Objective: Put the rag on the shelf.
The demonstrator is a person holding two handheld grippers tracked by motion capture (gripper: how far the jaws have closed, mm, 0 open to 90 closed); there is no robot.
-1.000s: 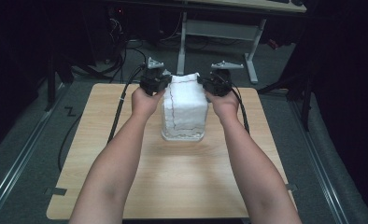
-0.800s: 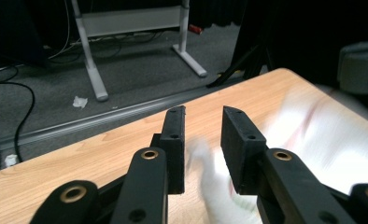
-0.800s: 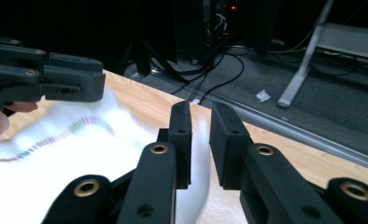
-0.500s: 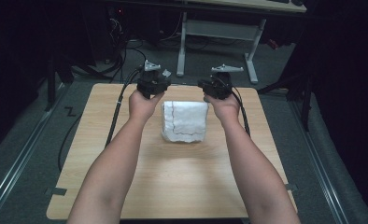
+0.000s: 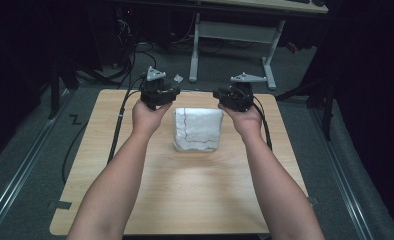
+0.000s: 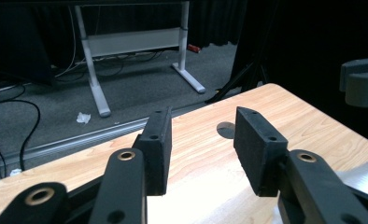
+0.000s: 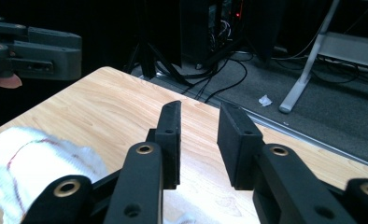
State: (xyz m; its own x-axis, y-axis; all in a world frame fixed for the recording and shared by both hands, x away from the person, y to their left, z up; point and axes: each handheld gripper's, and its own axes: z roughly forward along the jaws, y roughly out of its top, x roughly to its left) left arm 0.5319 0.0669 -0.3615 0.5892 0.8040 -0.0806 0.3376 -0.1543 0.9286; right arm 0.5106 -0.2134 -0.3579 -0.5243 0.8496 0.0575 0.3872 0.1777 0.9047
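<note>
Item: towel (image 5: 197,129), white with a red stripe, folded into a thick rectangle. Location: centre of the high view, on the upper middle of the table (image 5: 135,200), lying flat between the two hands and apart from both.

Left gripper (image 5: 159,96): upper left of centre, at the towel's upper-left corner. Jaws have just been opening; they stand well apart with bare tabletop between them, holding nothing.

Right gripper (image 5: 233,97): upper right of centre, at the towel's upper-right corner. Jaws have just been opening; gap moderate, nothing in it. The towel lies at lower left in the right gripper view.

Progress, as judged: fold laid down and let go; that step looks complete. Whether another fold is wanted cannot be told.

Edges and room: both grippers sit close to the table's far edge, floor beyond. Wide bare wood below and beside the towel gives ample room toward the near edge.
</note>
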